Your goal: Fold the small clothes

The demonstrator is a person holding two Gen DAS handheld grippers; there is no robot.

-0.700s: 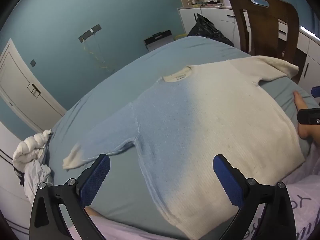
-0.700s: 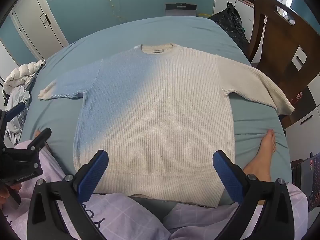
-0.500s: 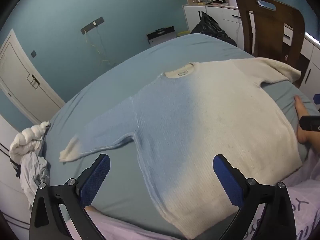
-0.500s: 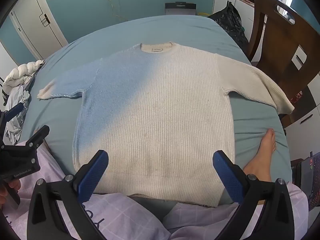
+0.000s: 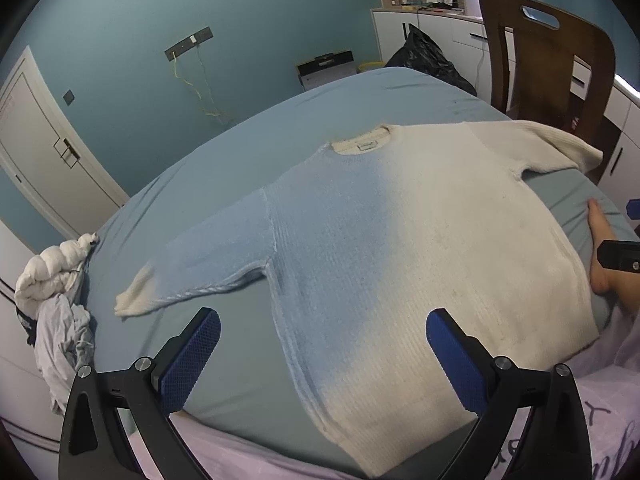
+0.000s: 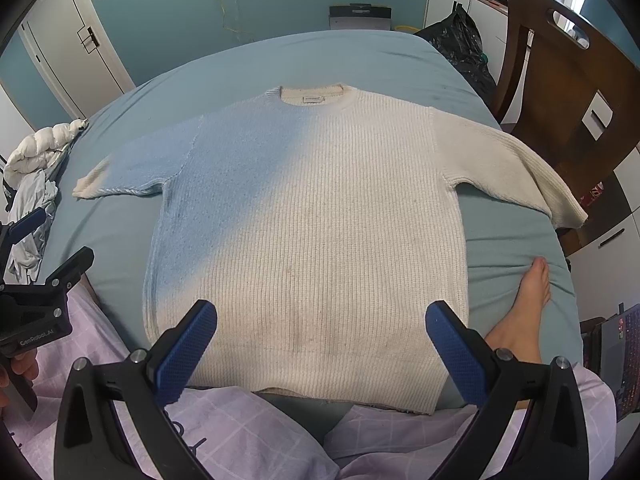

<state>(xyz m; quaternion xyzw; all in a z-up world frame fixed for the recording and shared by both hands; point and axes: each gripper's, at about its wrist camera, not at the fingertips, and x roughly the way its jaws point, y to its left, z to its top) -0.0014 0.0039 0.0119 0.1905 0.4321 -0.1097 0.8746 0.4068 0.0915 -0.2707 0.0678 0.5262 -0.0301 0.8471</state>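
A knitted sweater [image 6: 320,216], pale blue on its left half and cream on its right, lies flat and face up on the blue-grey bed [image 6: 320,60], both sleeves spread out. In the left wrist view the sweater [image 5: 380,248] fills the middle, its left sleeve [image 5: 192,280] pointing left. My left gripper [image 5: 322,344] hovers open above the sweater's lower left side, nothing between its blue pads. My right gripper [image 6: 320,336] is open too, held above the hem near the bed's front edge. The left gripper [image 6: 32,280] shows at the right wrist view's left edge.
The person's bare foot [image 6: 524,300] rests on the bed right of the sweater, with lilac-trousered knees [image 6: 240,432] at the front. A wooden chair [image 6: 560,80] and black bag [image 6: 460,40] stand at the right. Crumpled clothes [image 6: 32,168] lie off the bed's left side.
The left gripper's view has drawn back and tilted up a little, so more of the wall and bed shows. The right gripper has barely moved. The sweater lies as before.
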